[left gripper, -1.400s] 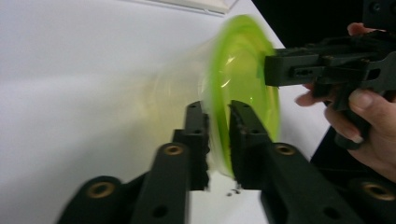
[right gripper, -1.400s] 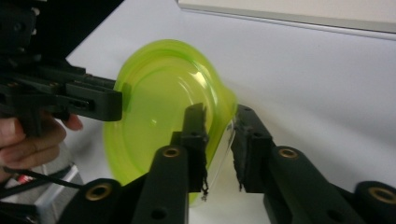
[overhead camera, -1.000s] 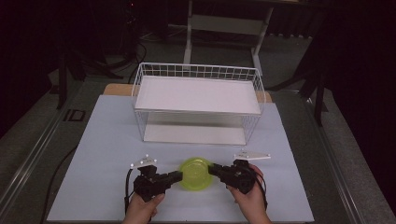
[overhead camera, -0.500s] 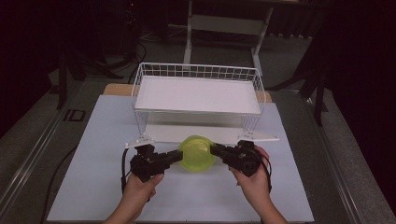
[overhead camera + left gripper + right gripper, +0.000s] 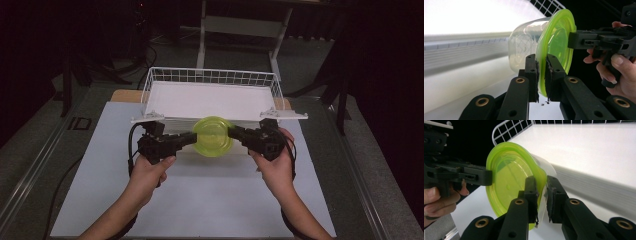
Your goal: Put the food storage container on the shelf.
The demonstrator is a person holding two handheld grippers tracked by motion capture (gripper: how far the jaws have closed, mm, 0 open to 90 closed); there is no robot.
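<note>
Clear container (image 5: 524, 50) with green lid (image 5: 213, 136), held in the air on its side just before the wire basket (image 5: 210, 76), above the white table (image 5: 200, 200). Left gripper (image 5: 541, 72) and right gripper (image 5: 541, 195): jaws nearly closed, each pinching only the lid's thin rim, from opposite sides. Risks, as judged: lid popping off the tub under uneven pull; rim slipping out of either pinch; tub catching the basket's front rail if carried in too low.
</note>
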